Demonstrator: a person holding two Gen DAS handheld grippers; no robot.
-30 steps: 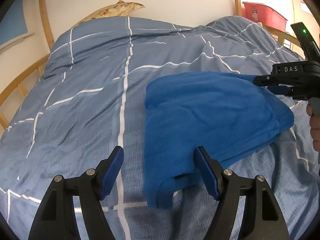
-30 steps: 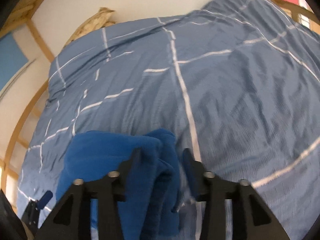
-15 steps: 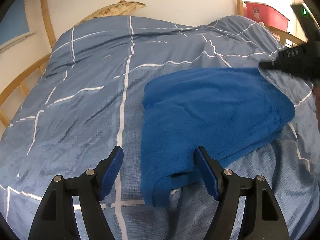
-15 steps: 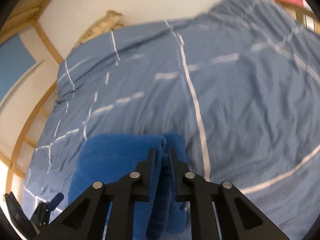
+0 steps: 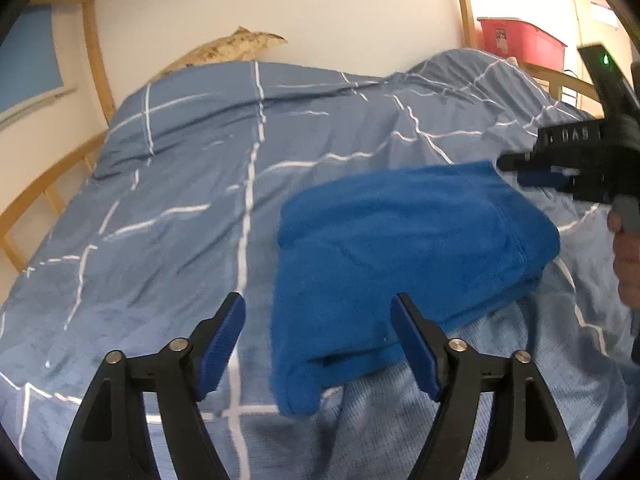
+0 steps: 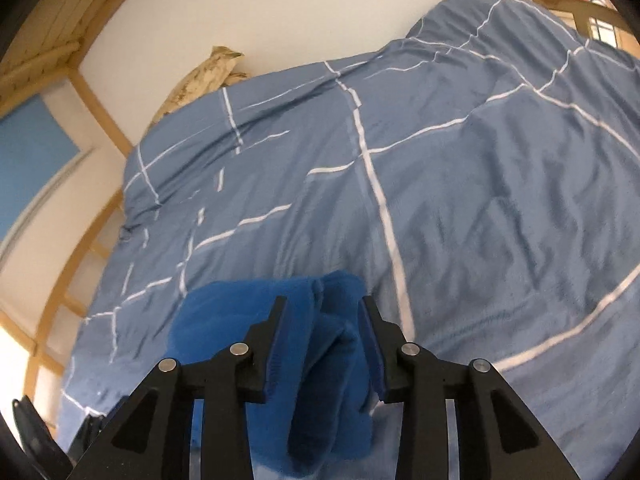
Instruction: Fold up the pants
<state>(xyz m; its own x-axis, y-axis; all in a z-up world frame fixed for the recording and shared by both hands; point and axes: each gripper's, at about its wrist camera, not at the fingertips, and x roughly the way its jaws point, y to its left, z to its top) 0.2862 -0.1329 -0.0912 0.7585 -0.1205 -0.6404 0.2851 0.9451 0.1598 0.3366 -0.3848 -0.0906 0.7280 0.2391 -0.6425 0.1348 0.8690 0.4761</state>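
The blue fleece pants [image 5: 404, 248] lie folded into a thick rectangle on the bed. My left gripper [image 5: 318, 338] is open and empty, with its jaws astride the pants' near left corner, just above it. My right gripper [image 6: 324, 340] is at the pants' far right edge; its jaws stand apart around a thick fold of the pants [image 6: 320, 356], not pinching it. The right gripper also shows in the left wrist view [image 5: 532, 170], beside the pants' far corner.
The bed is covered by a blue duvet [image 5: 192, 184] with white lines. A patterned pillow [image 5: 232, 46] leans on the wall at the head. Wooden bed rails [image 5: 44, 184] run along the left. A red bin [image 5: 520, 42] stands at the back right.
My right gripper shut on the pants' edge half a second ago and has now opened again, its jaws apart around the fold. My left gripper stayed open and drew back slightly.
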